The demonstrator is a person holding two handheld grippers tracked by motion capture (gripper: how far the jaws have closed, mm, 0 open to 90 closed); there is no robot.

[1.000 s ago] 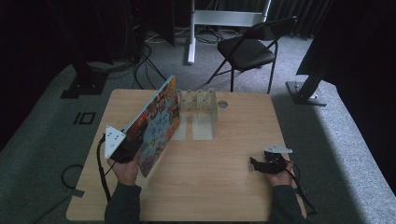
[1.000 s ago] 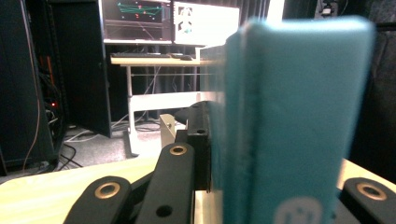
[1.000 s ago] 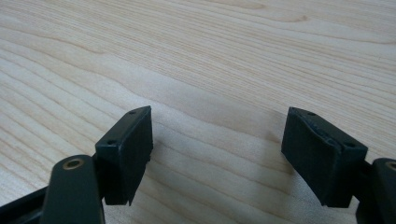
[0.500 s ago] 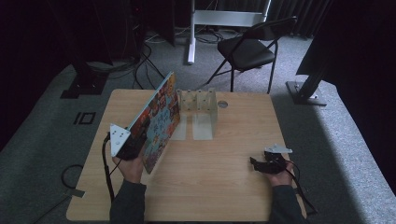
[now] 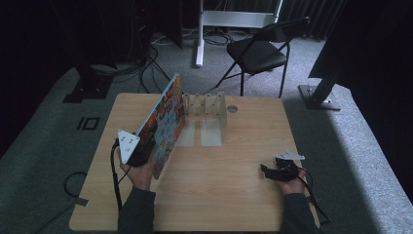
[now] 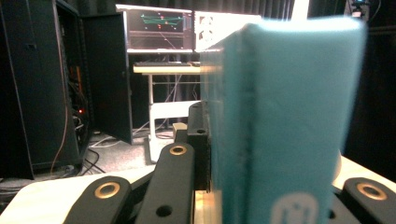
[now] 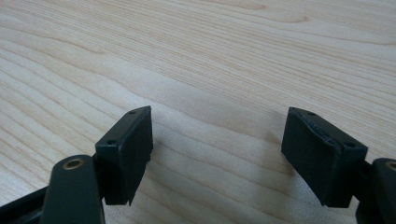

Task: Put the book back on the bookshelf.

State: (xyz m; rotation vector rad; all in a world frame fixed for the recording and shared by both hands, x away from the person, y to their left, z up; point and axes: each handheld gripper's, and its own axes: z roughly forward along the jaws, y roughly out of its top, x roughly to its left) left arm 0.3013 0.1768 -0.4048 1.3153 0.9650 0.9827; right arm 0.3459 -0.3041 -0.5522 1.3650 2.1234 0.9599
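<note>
From above, the left hand-held gripper [image 5: 141,151] grips a colourful picture book [image 5: 163,122] on edge beside a clear rack [image 5: 207,105]. Its own camera shows the book's teal spine [image 6: 285,130] clamped. The right hand-held gripper [image 7: 217,154] gapes empty over the wooden counter [image 7: 210,56].

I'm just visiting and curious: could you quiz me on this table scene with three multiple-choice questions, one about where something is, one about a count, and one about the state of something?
1. Where does the clear rack stand?
A. at the table's far edge
B. at the near edge by the person
C. on the floor

2. How many chairs stand beyond the table?
A. none
B. one
C. three

3. How are the right gripper's jaws?
A. clamped on the book
B. apart, nothing between
C. shut tight together

Answers: 1 A, the high view shows the rack far from the person, beside the colourful book held upright in the left gripper. 2 B, a single black folding chair. 3 B, bare wood shows between them.
</note>
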